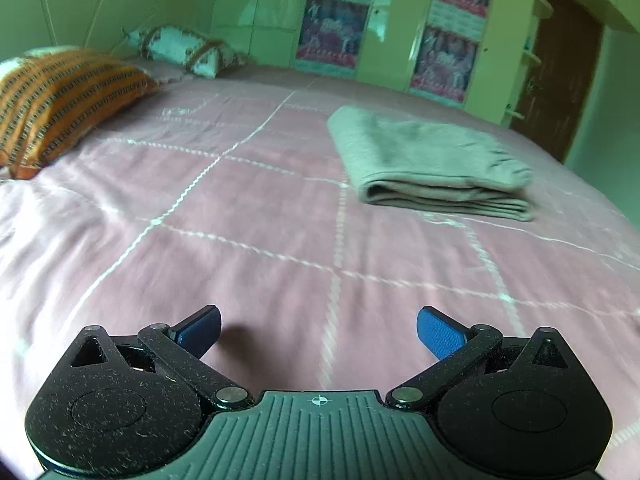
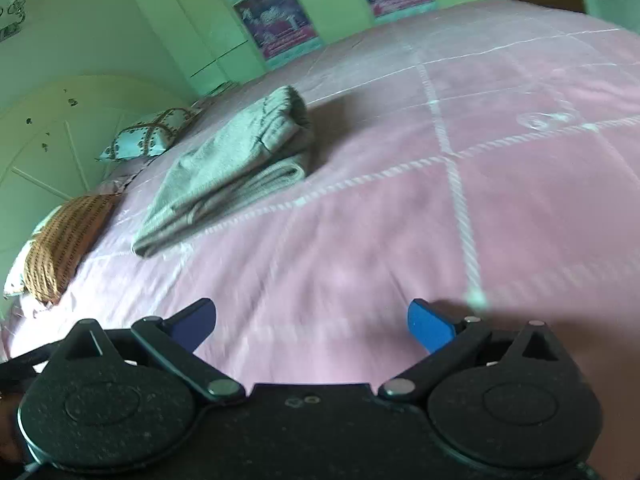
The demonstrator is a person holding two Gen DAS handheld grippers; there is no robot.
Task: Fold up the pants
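Left wrist view, left to right: an orange striped pillow [image 1: 60,100], a pink bed [image 1: 248,208], then grey pants [image 1: 428,164] folded into a neat stack. Both the left tool [image 1: 319,330] and the right tool [image 2: 312,326] hover wide open and empty, well apart from the pants.

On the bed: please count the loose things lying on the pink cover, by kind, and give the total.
Folded grey pants: 1
Orange striped pillow: 1
White patterned pillow with brown bands: 1
Total: 3

All lie on the bed cover. Both tongs, left and right, are open and hold nothing.
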